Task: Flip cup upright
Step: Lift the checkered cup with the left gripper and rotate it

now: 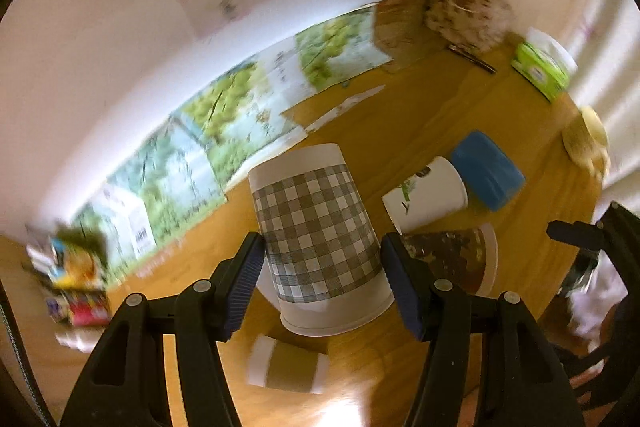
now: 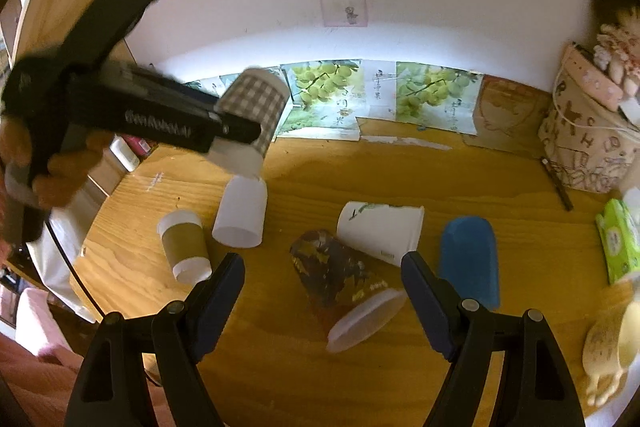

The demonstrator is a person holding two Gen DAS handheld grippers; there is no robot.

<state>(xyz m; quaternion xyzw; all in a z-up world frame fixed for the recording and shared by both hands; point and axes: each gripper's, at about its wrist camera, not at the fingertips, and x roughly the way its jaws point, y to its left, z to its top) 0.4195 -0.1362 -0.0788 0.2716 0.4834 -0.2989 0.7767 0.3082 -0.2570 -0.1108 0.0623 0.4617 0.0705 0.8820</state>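
Observation:
My left gripper (image 1: 322, 275) is shut on a grey checked paper cup (image 1: 316, 239) and holds it in the air, tilted, rim toward the camera and base away. The right wrist view shows that cup (image 2: 252, 111) lifted above the wooden table (image 2: 500, 187), gripped from the left. My right gripper (image 2: 323, 291) is open and empty, low over a dark patterned cup (image 2: 340, 279) that lies on its side. A white cup with a plant print (image 2: 380, 231) lies on its side behind it. A plain white cup (image 2: 240, 215) stands upside down. A brown-sleeved cup (image 2: 184, 243) lies beside it.
A blue case (image 2: 470, 259) lies to the right of the cups. A green tissue pack (image 2: 618, 247) and a patterned bag (image 2: 588, 143) sit at the right edge. Grape posters (image 2: 328, 95) lean along the wall. A pen (image 2: 558, 183) lies near the bag.

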